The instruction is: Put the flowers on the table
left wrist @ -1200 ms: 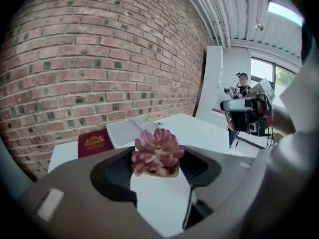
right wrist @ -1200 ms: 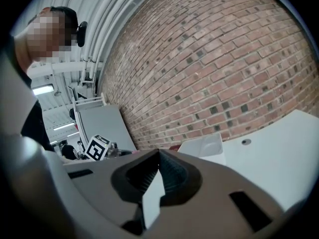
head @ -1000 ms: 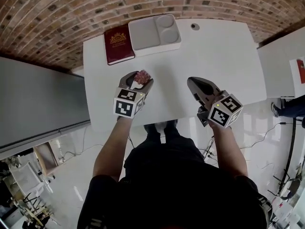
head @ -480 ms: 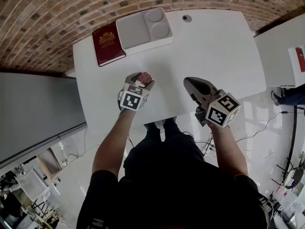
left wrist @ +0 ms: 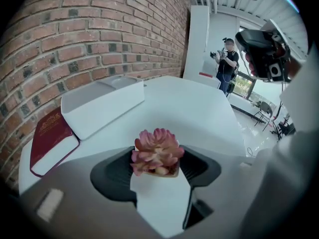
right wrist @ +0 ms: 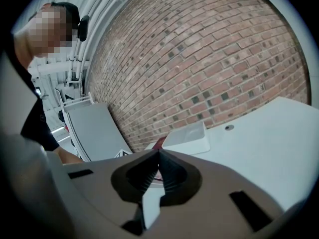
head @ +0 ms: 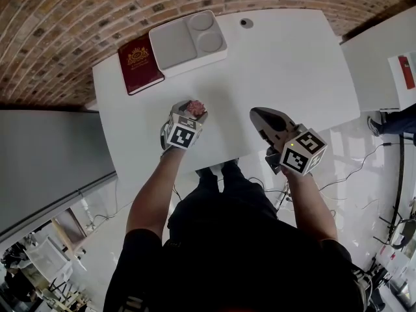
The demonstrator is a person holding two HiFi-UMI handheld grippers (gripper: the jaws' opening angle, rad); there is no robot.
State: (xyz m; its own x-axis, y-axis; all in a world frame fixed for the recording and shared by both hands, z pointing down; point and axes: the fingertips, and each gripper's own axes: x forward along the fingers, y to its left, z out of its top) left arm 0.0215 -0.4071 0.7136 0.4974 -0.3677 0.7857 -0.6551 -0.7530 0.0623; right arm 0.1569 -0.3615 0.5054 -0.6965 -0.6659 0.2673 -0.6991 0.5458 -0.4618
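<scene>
Left gripper: jaws part-way closed, clamped on a pink succulent in a small pale pot. The pads press the pot from both sides, and the rosette rises above the jaw tips. The plant sits upright at the very tip of this gripper, over the white table. Cannot tell whether the pot base touches the tabletop.

Ahead of the left gripper and to its left, a red book lies flat near the table's far edge. Just right of the book, touching or nearly so, is a white compartment tray. Both are well apart from the jaws. A brick wall stands behind them. Far ahead and to the right, a person stands in the background.

Right gripper: jaws fully together, ridged pads meeting, nothing between them. It hovers over the near part of the table, to the right of the left gripper and apart from it.
</scene>
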